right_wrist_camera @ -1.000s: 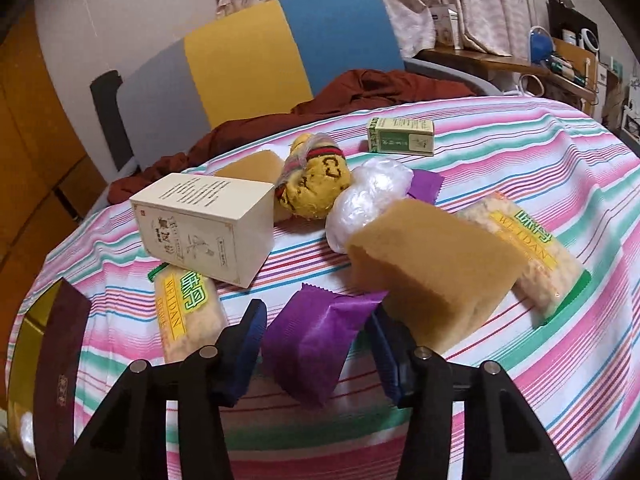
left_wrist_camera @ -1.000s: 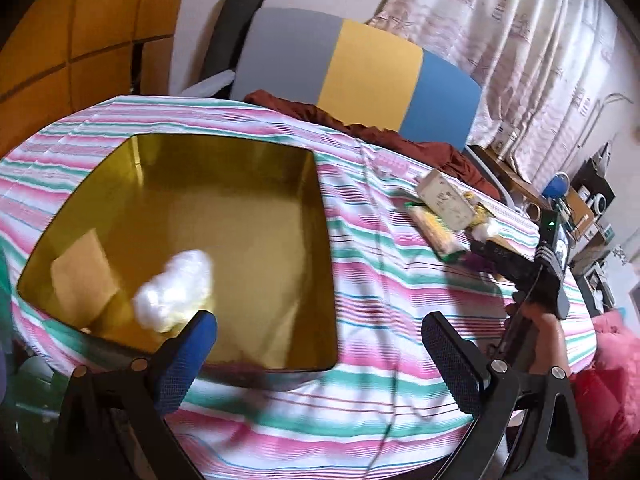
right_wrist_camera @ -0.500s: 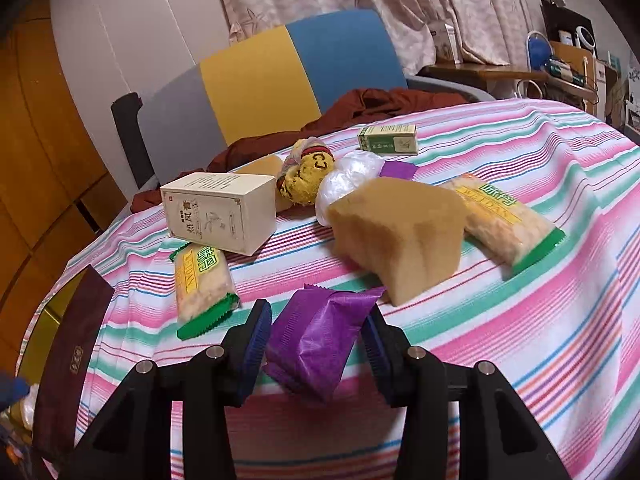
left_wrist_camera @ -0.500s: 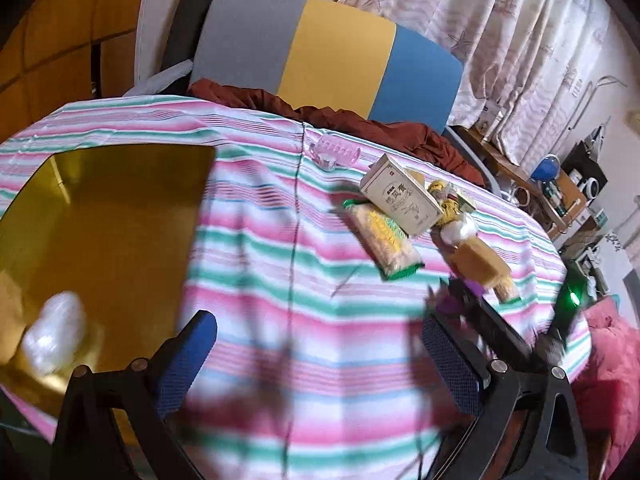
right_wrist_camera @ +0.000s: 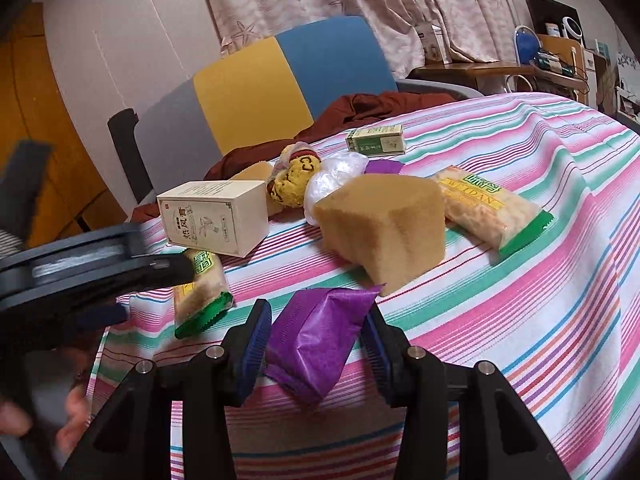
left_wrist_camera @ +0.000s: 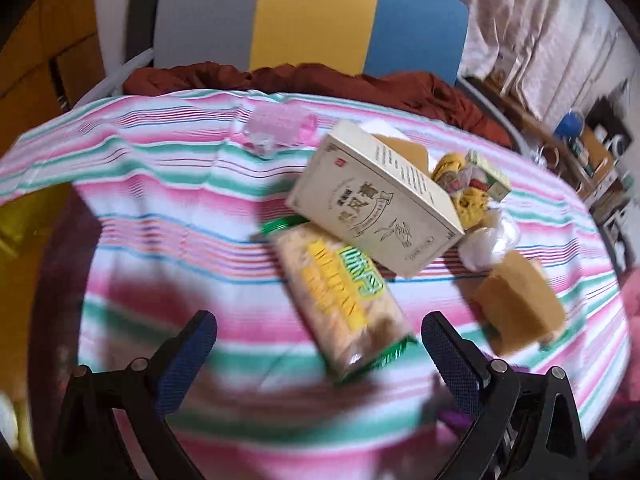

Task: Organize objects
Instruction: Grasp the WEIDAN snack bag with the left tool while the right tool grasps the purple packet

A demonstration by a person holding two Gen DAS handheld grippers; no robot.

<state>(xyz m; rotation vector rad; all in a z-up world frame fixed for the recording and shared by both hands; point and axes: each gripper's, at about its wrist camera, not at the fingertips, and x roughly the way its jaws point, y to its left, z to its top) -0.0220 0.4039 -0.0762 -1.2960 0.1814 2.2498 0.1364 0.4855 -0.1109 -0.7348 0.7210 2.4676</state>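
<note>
My right gripper point(right_wrist_camera: 316, 336) is shut on a purple packet point(right_wrist_camera: 320, 340) and holds it above the striped tablecloth point(right_wrist_camera: 540, 320). My left gripper point(left_wrist_camera: 316, 344) is open and empty, its fingers either side of a green-edged cracker pack point(left_wrist_camera: 344, 300), which also shows in the right wrist view point(right_wrist_camera: 202, 292). Past the pack lies a cream box point(left_wrist_camera: 376, 200) point(right_wrist_camera: 216, 222). A tan sponge point(right_wrist_camera: 384, 224) point(left_wrist_camera: 520, 304), a yellow plush toy point(right_wrist_camera: 294, 180), a clear plastic bag point(right_wrist_camera: 336, 176), a small green box point(right_wrist_camera: 376, 142) and a second cracker pack point(right_wrist_camera: 488, 204) lie close together.
A gold tray's edge point(left_wrist_camera: 24, 216) shows at the far left. A pink plastic item point(left_wrist_camera: 280, 130) lies near the table's far edge. A grey, yellow and blue chair point(right_wrist_camera: 280, 76) with a brown cloth point(left_wrist_camera: 304, 80) stands behind. My left gripper's body point(right_wrist_camera: 80, 268) crosses the right view.
My left gripper has swung right from the gold tray to the cracker pack and box. My right gripper has lifted and drawn the purple packet back from the pile.
</note>
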